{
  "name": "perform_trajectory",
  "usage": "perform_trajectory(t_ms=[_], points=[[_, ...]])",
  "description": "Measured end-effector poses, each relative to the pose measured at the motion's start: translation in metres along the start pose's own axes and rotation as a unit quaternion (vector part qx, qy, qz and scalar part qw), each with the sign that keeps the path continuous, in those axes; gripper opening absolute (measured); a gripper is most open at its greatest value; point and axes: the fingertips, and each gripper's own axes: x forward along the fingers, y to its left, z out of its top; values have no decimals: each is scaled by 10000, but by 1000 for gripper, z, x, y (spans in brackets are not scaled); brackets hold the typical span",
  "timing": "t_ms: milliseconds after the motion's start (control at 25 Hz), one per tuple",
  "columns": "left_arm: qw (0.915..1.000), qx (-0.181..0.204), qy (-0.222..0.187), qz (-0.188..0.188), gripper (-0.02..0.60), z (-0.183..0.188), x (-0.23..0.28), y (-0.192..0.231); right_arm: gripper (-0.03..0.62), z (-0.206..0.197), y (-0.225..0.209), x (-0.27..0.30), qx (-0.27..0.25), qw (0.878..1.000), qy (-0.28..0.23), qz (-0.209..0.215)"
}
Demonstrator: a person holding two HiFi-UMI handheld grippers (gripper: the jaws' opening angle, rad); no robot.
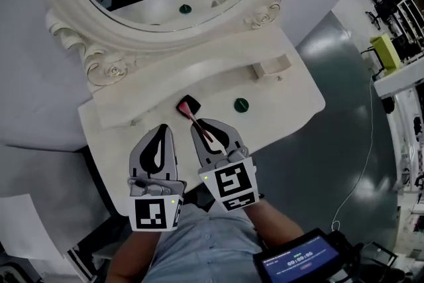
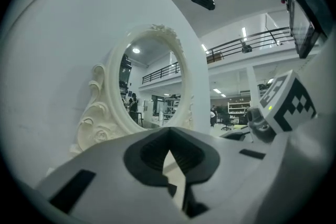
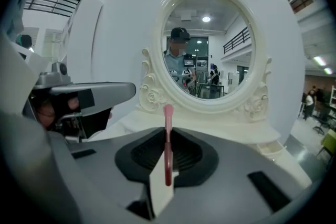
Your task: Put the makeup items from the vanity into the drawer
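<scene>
Fingers of my right gripper (image 1: 207, 129) are clamped on a slim red applicator stick (image 1: 200, 125). In the right gripper view the stick (image 3: 168, 155) stands upright between the pads, and its pink tip pokes up past them toward the oval mirror (image 3: 207, 55). My left gripper (image 1: 163, 131) hovers just beside the right one, over the near edge of the vanity top (image 1: 285, 109). Its fingers are together at the tips. The left gripper view shows only a thin sliver of pale surface between them, with no item in the grip (image 2: 169, 131).

The one container I can see is the small white drawer (image 1: 273, 65). It sits at the right end of the raised shelf under the mirror frame and is pulled out a little toward the right edge. Its inside looks pale from above, and I cannot tell what lies in it. In the right gripper view only a bit of it shows, low at the right (image 3: 276, 149).

A small black square item (image 1: 189, 103) is at the middle of the vanity top, just past the far end of my stick. I cannot tell whether the two touch. A dark green round piece (image 1: 241, 104) lies alone toward the right side, in front of the drawer and well apart from both grippers.
</scene>
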Motion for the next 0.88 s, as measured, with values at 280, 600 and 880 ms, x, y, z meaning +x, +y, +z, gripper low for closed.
perform_trajectory(t_ms=[280,600,880], points=[[9993,-179,219,-231,0,-16,38,-76,40,-28,-69,-41,187,9996,-112,-180],[9985,51,319,-443,0,-13,86,-169,41,-58,-162,-92,458,9981,-163,-371],[9976,45,396,-559,0,-27,126,-238,40,-86,-232,-126,567,9970,-153,-513]])
